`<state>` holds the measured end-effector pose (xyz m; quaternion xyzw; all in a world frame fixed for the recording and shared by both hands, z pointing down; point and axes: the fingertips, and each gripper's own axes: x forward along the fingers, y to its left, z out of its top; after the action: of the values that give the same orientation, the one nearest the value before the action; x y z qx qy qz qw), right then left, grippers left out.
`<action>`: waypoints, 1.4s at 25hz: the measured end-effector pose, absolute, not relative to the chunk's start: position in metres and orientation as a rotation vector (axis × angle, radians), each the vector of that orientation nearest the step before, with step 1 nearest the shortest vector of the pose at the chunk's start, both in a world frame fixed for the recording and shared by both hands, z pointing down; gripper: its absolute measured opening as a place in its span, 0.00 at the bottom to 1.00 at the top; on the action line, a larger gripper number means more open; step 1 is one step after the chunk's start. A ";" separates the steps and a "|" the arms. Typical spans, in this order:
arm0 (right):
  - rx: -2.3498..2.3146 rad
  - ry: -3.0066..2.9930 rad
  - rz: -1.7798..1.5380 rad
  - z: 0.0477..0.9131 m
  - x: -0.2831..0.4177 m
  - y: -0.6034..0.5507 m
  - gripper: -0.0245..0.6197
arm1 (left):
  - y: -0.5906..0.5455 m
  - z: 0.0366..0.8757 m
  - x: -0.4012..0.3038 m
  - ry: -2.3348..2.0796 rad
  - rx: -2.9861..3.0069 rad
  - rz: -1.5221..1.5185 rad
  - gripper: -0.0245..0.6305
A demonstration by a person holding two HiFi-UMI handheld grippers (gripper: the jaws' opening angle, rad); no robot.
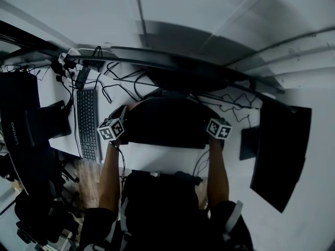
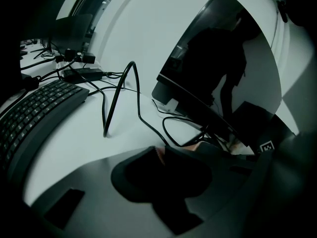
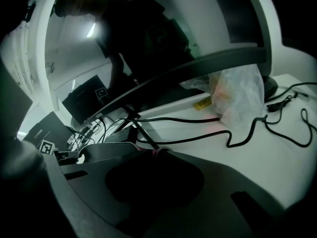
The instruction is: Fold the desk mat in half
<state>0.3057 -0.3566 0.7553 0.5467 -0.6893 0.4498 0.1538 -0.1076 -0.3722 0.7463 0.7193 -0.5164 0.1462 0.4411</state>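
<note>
**Left gripper** (image 2: 161, 155): the jaws are standing narrowly apart, with a thin pinkish strip showing in the gap at their tips. The strip is probably the desk mat's edge, though the dark view is leaving that unsure. The pads are not visibly pressing on it.

**Right gripper** (image 3: 154, 151): the jaws are closing almost fully together, pinching a thin reddish edge of the desk mat at their very tips.

**Desk mat** (image 1: 162, 124): it is lying dark and flat between the two grippers, reaching from the tips of one to the tips of the other. Its near edge is running level with both marker cubes.

**Desk** (image 1: 157, 163): its white surface is carrying the mat and showing bare just behind both grippers.

**Keyboard** (image 2: 34, 113): it is sitting to the left of the left gripper, well apart from its jaws.

**Cables** (image 2: 116, 98): black loops are trailing across the desk ahead of the left gripper's jaws.

**Curved monitor** (image 1: 188, 72): it is standing beyond both grippers, past the mat's far edge.

**Plastic bag** (image 3: 237, 90): it is resting ahead and to the right of the right gripper, under the monitor's lower edge.
</note>
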 end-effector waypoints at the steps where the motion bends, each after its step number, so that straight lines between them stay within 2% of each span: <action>1: 1.569 -1.977 1.291 0.755 0.305 -0.357 0.08 | -0.373 0.746 -0.109 -1.289 1.784 0.359 0.14; 5: 1.575 -1.974 1.298 0.755 0.304 -0.356 0.09 | -0.375 0.743 -0.114 -1.307 1.766 0.319 0.27; 8: 1.588 -1.944 1.284 0.759 0.308 -0.353 0.11 | -0.376 0.744 -0.119 -1.314 1.755 0.313 0.30; 10: 1.599 -1.923 1.257 0.761 0.312 -0.352 0.16 | -0.375 0.743 -0.120 -1.322 1.756 0.319 0.32; 12: 1.604 -1.913 1.248 0.763 0.314 -0.352 0.21 | -0.375 0.741 -0.122 -1.331 1.759 0.318 0.32; 18: 1.613 -1.927 1.254 0.759 0.312 -0.346 0.25 | -0.369 0.739 -0.127 -1.350 1.751 0.302 0.33; 35: 1.675 -1.946 1.250 0.731 0.298 -0.302 0.26 | -0.337 0.716 -0.144 -1.360 1.770 0.272 0.34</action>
<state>0.2980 -0.3024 0.7307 0.5804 -0.6746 0.4333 0.1424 -0.1439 -0.3366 0.7157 0.7100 -0.5457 0.1090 0.4316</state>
